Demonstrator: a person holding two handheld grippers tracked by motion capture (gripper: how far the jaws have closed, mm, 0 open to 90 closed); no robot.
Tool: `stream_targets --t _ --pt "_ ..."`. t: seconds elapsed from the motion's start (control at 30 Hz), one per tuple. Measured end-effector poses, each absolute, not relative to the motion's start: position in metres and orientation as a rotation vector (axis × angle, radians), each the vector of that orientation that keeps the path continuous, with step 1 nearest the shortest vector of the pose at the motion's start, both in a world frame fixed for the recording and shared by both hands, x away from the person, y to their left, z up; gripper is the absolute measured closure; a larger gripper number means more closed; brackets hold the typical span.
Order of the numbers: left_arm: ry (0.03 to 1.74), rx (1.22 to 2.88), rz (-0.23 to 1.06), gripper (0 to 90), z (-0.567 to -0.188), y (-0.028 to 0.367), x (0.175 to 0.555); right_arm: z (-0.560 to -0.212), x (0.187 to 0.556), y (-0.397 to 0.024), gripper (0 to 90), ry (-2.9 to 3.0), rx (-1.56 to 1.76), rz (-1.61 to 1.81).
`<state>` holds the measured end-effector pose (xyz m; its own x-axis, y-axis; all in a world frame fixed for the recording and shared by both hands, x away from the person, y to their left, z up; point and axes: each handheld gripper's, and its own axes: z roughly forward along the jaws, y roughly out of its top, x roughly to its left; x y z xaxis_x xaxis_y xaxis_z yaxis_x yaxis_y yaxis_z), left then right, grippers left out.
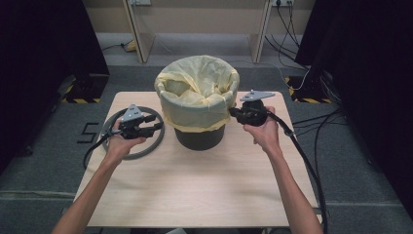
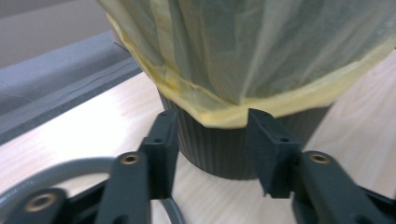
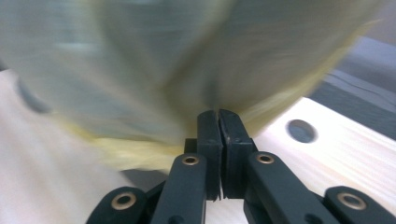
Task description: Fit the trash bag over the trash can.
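On the grey floor at the left of the counter (image 1: 195,195) a dark mark (image 1: 89,132) reads like the numeral 5; no other writing can be read.

A dark ribbed bin (image 1: 199,136) stands at the far middle of the wooden counter, and a pale yellow bag (image 1: 197,90) lines it, folded down over the rim and hanging over the upper part of the wall.

The right gripper (image 1: 233,113) is at the right side of the bin, at the hem of the bag. In the right gripper view its 2 fingers (image 3: 209,135) are pressed together, and the blurred yellow film meets their tips, so they pinch the bag edge.

The left gripper (image 1: 157,127) is just beside the left side of the bin, above a grey ring (image 1: 146,148) that lies flat on the counter. In the left gripper view its 2 fingers (image 2: 161,144) stand apart, 1 at each side of the bag hem, and they do not press on it.

The high view shows both hands and the open mouth of the bag. The left gripper view shows the ribs of the bin wall and a piece of the ring. The right gripper view shows a round hole (image 3: 301,130) in the counter near its edge.
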<state>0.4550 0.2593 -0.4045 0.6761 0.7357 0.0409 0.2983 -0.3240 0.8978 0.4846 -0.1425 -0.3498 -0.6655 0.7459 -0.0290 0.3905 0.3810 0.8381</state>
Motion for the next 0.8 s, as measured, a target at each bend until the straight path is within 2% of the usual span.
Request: stream_targets --t 0.07,0.17,0.37,0.53,0.7,0.73,0.8 --pt "0.811 1.913 0.543 47.0 -0.406 0.261 0.448 -0.351 0.493 -0.149 89.3 2.225 1.012 1.202" --pt "0.802 1.923 0.56 43.7 -0.407 0.264 0.439 -0.352 0.495 -0.155 77.4 2.209 1.075 1.285" --pt "0.801 1.938 0.516 39.2 -0.42 0.265 0.419 -0.342 0.465 -0.151 49.1 2.245 0.977 1.298" --pt "0.804 2.002 0.443 36.9 -0.451 0.255 0.405 -0.34 0.454 -0.139 37.5 2.273 0.913 1.301" --pt "0.801 2.06 0.405 36.0 -0.481 0.246 0.397 -0.346 0.459 -0.127 40.2 2.278 0.877 1.261" --pt "0.804 2.075 0.402 35.9 -0.485 0.245 0.396 -0.348 0.461 -0.124 43.7 2.283 0.862 1.256" --pt "0.81 2.082 0.403 35.8 -0.492 0.245 0.396 -0.351 0.463 -0.121 59.1 2.302 0.814 1.244"
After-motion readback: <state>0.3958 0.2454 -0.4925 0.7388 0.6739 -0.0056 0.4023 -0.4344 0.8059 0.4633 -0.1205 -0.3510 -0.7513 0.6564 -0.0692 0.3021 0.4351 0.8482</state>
